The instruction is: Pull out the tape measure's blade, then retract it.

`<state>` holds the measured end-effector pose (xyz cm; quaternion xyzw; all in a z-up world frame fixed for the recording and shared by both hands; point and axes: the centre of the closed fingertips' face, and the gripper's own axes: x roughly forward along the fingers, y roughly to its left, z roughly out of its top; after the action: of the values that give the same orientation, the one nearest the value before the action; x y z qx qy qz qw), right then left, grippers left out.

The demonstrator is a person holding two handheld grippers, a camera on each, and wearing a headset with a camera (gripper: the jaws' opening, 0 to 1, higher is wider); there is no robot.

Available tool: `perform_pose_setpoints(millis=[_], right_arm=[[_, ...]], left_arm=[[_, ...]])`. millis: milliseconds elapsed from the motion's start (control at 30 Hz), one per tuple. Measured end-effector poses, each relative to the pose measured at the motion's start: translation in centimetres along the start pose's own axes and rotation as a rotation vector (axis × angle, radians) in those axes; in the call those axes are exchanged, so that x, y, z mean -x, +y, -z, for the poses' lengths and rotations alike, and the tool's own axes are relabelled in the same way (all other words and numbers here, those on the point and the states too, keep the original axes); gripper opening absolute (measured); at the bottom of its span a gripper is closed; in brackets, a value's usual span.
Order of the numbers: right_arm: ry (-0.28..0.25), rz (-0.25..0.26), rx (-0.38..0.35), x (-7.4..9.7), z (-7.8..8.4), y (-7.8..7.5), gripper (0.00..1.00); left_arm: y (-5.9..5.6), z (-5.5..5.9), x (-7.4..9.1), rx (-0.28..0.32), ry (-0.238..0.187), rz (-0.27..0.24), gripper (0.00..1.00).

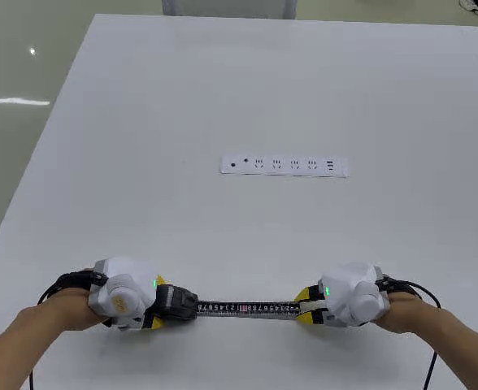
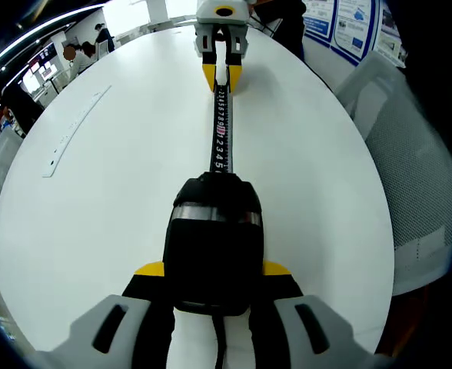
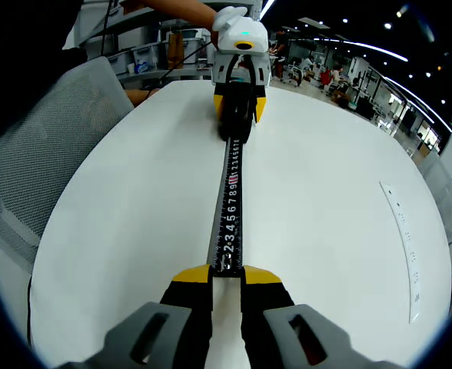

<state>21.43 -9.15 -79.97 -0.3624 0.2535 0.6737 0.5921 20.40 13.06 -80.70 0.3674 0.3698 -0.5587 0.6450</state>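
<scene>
Tape measure (image 2: 214, 246) at full stretch near the front edge of a white table (image 1: 223, 97): the black case is clamped between the yellow-tipped jaws of the left gripper (image 2: 213, 269), which are spread to the case's width and pressed against its sides; the blade (image 3: 230, 207) is drawn out in a straight line, numbered face up, to the right gripper (image 3: 226, 275), whose jaws are closed almost together on the blade's free end; the blade is run low along the tabletop, though contact with the surface cannot be told. The two grippers are pointed at each other, well apart, with the blade between them.

A white power strip (image 1: 284, 166) is laid flat near the middle of the table, well beyond the blade and roughly parallel to it; the tabletop is matte and evenly lit. A grey mesh chair (image 3: 41, 154) is seen just beside the table's front edge; a glossy pale-green floor (image 1: 19, 81), marked by reflected light, is seen to the left. In the right gripper view an open hall is seen behind the table, with ceiling lights (image 3: 380, 51) against a dark ceiling; posters (image 2: 349, 19) are seen on a wall in the left gripper view.
</scene>
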Motion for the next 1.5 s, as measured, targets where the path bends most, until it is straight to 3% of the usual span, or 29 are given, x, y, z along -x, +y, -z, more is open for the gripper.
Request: perform_pose_setpoints(millis=[1500], right_arm=[[0.012,0.006,0.005,1.2,1.1,0.1,0.12]], left_arm=[[-0.1,-0.2,0.2,-0.002,0.007,0.001,0.32]])
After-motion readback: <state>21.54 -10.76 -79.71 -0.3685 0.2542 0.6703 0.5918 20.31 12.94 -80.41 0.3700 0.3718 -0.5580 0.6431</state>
